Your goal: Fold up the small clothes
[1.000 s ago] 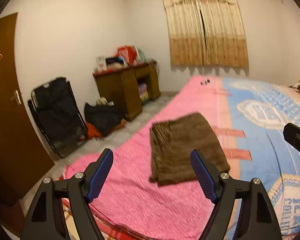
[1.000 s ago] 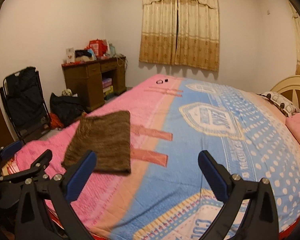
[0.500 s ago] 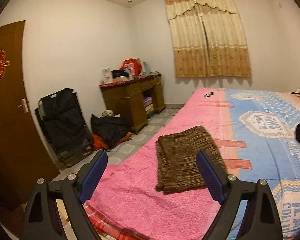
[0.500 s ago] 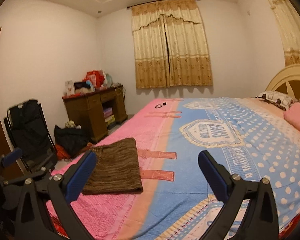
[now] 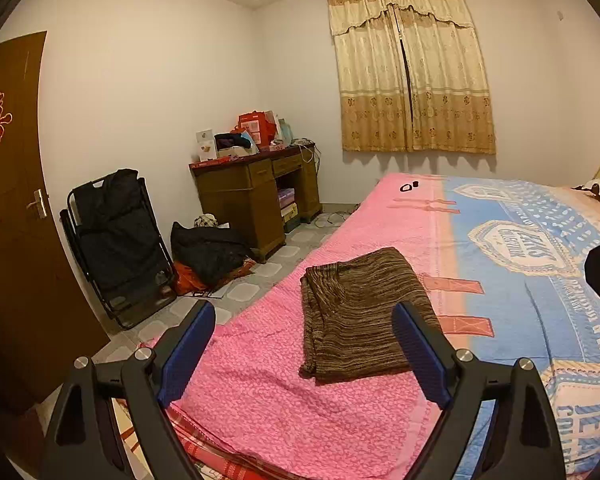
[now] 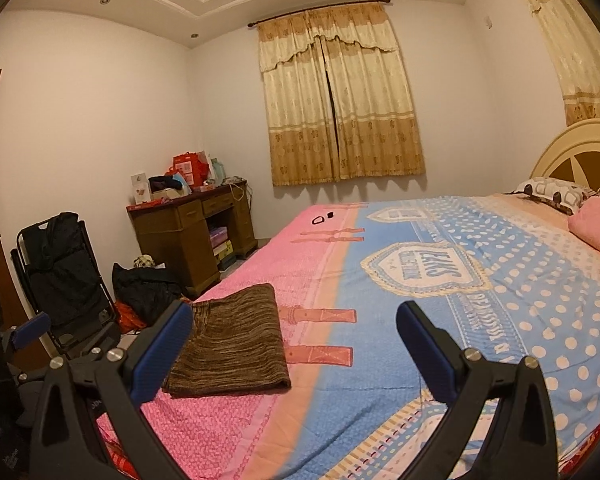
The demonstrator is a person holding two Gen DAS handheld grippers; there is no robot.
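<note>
A brown striped knit garment [image 5: 362, 314] lies folded in a flat rectangle on the pink side of the bed [image 5: 268, 392]; it also shows in the right wrist view [image 6: 232, 344]. My left gripper [image 5: 304, 350] is open and empty, held above the bed's near edge, short of the garment. My right gripper [image 6: 294, 350] is open and empty, above the bed [image 6: 380, 400] to the right of the garment. The left gripper shows at the left edge of the right wrist view [image 6: 28, 330].
The bed has a blue and pink cover with a pillow [image 6: 552, 194] and headboard [image 6: 576, 152] at the far right. Small black items [image 5: 409, 187] lie at the bed's far end. A wooden desk [image 5: 256, 196], black bags [image 5: 208, 250], a folded chair [image 5: 116, 240] and a door [image 5: 12, 200] stand left.
Both grippers have pulled back and tilted up from the bed, so more of the room and ceiling shows. The folded garment lies still where it was.
</note>
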